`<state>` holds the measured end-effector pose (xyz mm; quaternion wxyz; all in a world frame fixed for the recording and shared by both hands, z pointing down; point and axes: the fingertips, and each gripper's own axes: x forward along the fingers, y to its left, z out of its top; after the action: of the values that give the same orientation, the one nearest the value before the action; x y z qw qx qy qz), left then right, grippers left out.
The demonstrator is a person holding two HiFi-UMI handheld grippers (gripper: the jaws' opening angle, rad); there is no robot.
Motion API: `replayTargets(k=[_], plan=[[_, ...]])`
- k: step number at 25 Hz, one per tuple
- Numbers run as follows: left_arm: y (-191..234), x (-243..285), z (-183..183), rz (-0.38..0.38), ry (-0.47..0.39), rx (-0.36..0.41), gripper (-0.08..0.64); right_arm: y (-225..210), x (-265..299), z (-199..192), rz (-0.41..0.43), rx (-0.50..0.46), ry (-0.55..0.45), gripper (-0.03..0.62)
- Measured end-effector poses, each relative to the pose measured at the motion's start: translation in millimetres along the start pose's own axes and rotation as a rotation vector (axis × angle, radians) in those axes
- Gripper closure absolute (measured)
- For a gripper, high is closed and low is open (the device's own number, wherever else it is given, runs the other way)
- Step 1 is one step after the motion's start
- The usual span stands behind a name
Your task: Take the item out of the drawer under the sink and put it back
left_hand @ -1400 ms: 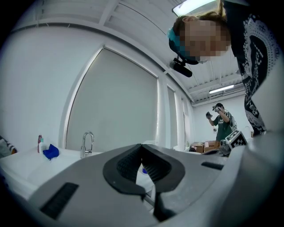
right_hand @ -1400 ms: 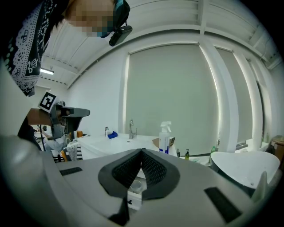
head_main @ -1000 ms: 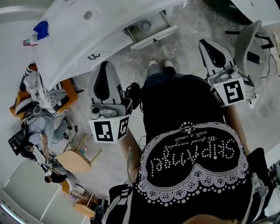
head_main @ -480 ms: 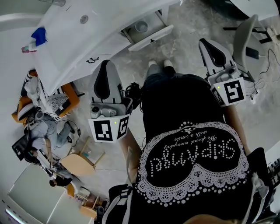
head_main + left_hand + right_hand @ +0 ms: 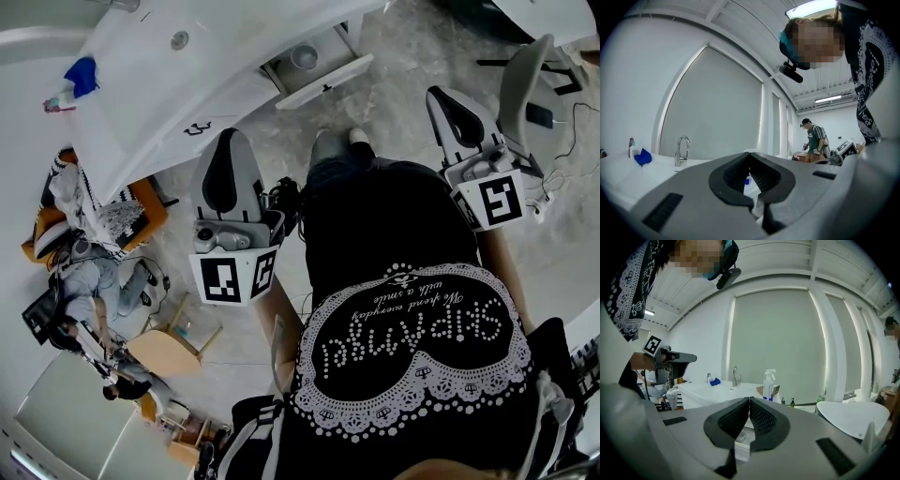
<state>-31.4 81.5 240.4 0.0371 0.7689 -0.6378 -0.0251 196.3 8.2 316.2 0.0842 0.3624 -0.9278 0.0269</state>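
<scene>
Black shirt (image 5: 412, 328), behind and between left claw (image 5: 228, 141) and right claw (image 5: 441, 97): upside-down script line, end reads "with a smile". Big beaded word beside it, roughly "SHIPAMGI", unsure. Left cube (image 5: 232, 278) and right cube (image 5: 495, 199): square black-white code patterns. Spray bottle (image 5: 768, 385) ahead of right claw: label too small to read.

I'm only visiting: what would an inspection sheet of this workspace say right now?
Surface: white sink counter with a faucet.
Job's things: drawer under the sink stands open; round grey container inside it.
Clutter: blue cloth on the counter; spray bottle beyond it.
Grippers: left gripper and right gripper both shut, empty, short of the drawer.
Cables: loose cables on the floor at right.
Surroundings: another person standing in the background; wooden chair.
</scene>
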Motion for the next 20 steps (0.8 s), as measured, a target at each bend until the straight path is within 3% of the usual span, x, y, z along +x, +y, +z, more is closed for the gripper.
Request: replayTargets(k=[5, 10, 11, 14, 20], plan=[[5, -4, -10, -0.004, 0.024, -0.021, 0.555, 5, 7, -4, 0.007, -0.032, 0.020, 0.574], [27, -4, -13, 0.015, 0.036, -0.038, 0.555, 21, 34, 6, 0.060, -0.174, 0.021, 0.574], [34, -3, -11, 0.021, 0.035, -0.041, 0.555, 26, 42, 4, 0.085, -0.227, 0.040, 0.574], [50, 0, -9, 0.034, 0.038, -0.053, 0.555, 38, 61, -19, 0.160, -0.437, 0.218, 0.572], [86, 5, -3, 0.062, 0.054, -0.075, 0.555, 65, 118, -30, 0.236, -0.496, 0.280, 0.571]])
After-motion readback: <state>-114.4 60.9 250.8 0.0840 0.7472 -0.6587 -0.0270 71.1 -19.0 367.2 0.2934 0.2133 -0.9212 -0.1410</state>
